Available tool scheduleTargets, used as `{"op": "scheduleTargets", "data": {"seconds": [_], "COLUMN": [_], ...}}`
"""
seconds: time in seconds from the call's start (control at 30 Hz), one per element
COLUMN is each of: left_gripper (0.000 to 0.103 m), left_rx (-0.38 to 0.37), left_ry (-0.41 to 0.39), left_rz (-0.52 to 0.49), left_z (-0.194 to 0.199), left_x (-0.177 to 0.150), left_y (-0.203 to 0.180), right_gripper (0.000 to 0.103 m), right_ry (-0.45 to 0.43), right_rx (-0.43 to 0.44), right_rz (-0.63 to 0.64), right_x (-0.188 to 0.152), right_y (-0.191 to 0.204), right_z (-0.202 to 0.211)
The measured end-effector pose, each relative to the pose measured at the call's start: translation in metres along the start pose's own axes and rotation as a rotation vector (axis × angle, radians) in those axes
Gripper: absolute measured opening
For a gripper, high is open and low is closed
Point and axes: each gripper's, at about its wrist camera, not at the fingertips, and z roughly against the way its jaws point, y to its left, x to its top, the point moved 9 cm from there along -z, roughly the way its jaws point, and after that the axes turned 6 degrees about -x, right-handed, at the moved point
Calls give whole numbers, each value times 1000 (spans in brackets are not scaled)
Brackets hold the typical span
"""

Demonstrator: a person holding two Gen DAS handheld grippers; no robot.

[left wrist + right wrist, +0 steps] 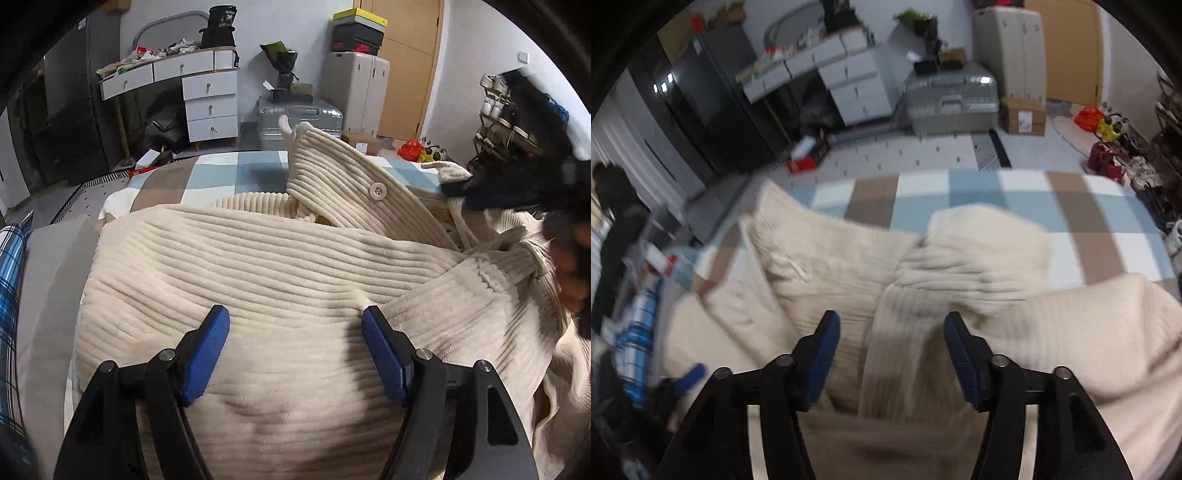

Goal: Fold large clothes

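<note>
A cream corduroy jacket (258, 266) lies heaped on a checked bedspread (221, 173), filling the lower half of both wrist views. The left gripper (295, 321) hovers over its ribbed back, released, nothing between its blue pads, likely ready to pin or pinch a fold. A buttoned cuff (354, 188) rises at one o'clock. The right gripper (891, 326) is also released, above a sleeve-like strip; that view is blurred.

A silver suitcase (299, 120) is set on the floor beyond the checked bedspread (218, 173). Left of the suitcase a white drawer desk (210, 99) is seen; right of it, a cardboard box (1023, 116) and a wooden door (410, 66)
</note>
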Motion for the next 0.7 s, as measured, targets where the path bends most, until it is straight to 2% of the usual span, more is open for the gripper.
{"op": "scheduleTargets", "data": {"seconds": [0.03,0.07,0.1,0.13,0.17,0.23,0.27,0.3,0.37,0.4,0.43,0.53,0.57,0.63,0.67,0.7], "left_gripper": [70,70,70,70,70,70,71,71,71,71,71,71,71,71,71,71], "left_rx": [0,-2,-7,-14,-18,-23,-25,-26,-29,-30,-30,-32,-38,-44,-45,-43], "left_ry": [-1,-3,-4,-6,-6,-6,-6,-6,-5,-4,-3,-4,-5,-5,-5,-5], "left_rz": [2,5,10,16,20,25,26,27,30,30,30,32,36,42,43,42], "left_z": [1,2,2,4,4,4,6,3,4,2,2,3,4,3,3,3], "left_x": [0,0,1,1,1,1,1,1,1,1,1,1,1,2,2,2], "left_y": [0,0,1,1,1,0,0,0,-1,0,-1,-1,-1,0,0,0], "right_gripper": [61,54,51,39,11,9,9,9,9,9,13,37,37,41,50,56], "right_ry": [23,33,12,-2,-6,-51,-119,-179,-196,-163,-118,54,68,7,-49,-98], "right_rx": [-51,-88,-123,-154,-161,-89,-32,-6,41,50,51,10,-8,-4,28,57], "right_rz": [15,30,51,76,95,96,109,127,129,125,134,150,139,95,77,74], "right_x": [-4,-7,-9,-11,-14,-15,-15,-16,-21,-25,-29,-45,-45,-37,-29,-22], "right_y": [-1,-4,-5,-6,-6,-1,4,5,5,3,2,-2,-4,-2,5,11], "right_z": [-11,-19,-19,-16,-10,10,31,54,72,71,62,17,11,22,33,42]}}
